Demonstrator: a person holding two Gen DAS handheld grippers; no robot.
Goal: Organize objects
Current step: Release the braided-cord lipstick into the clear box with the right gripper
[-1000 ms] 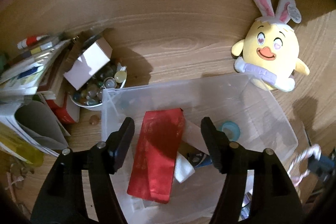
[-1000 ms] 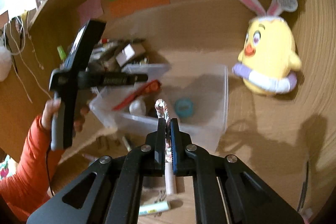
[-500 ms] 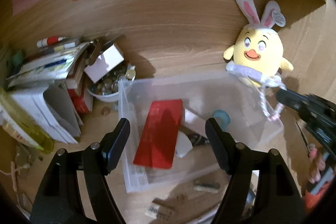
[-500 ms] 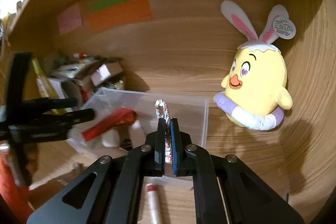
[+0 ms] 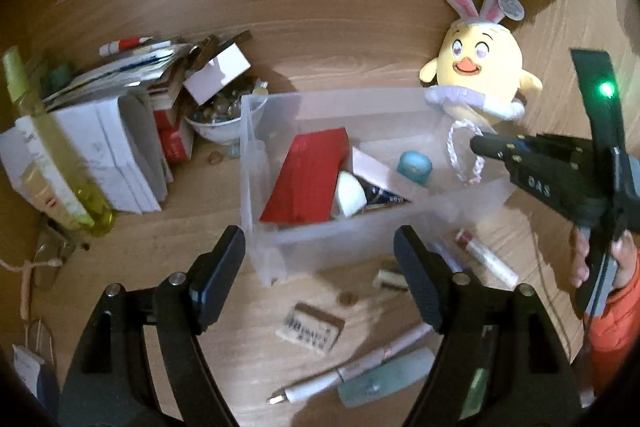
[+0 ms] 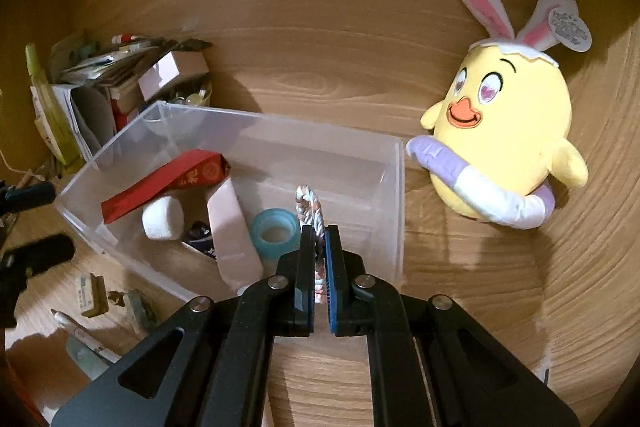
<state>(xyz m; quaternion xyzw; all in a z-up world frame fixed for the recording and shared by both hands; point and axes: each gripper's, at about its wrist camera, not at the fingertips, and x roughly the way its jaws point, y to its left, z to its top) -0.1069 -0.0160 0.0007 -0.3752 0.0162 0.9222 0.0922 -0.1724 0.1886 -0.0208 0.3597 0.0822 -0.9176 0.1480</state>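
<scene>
A clear plastic bin (image 5: pixel 256 163) (image 6: pixel 400 187) sits on the wooden desk and holds a red packet (image 5: pixel 308 179) (image 6: pixel 160 183), a white pad (image 6: pixel 162 217), a pink card (image 6: pixel 230 223) and a teal tape roll (image 5: pixel 415 167) (image 6: pixel 276 233). My right gripper (image 6: pixel 319 231) (image 5: pixel 478 146) is shut on a braided pink-and-white rope loop (image 6: pixel 308 205) (image 5: pixel 460 155) and holds it over the bin's right end. My left gripper (image 5: pixel 320 247) is open and empty, just in front of the bin's near wall.
A yellow bunny-eared plush (image 5: pixel 478 71) (image 6: pixel 508 131) stands right of the bin. Stacked papers, boxes and a bowl of marbles (image 5: pixel 216 115) crowd the left. A pen (image 5: pixel 352 367), a stamp block (image 5: pixel 310 325), a tube (image 5: pixel 484 259) and a coin lie in front of the bin.
My left gripper has pulled back and up from the bin, still open. My right gripper has carried the rope loop forward to above the bin's right end.
</scene>
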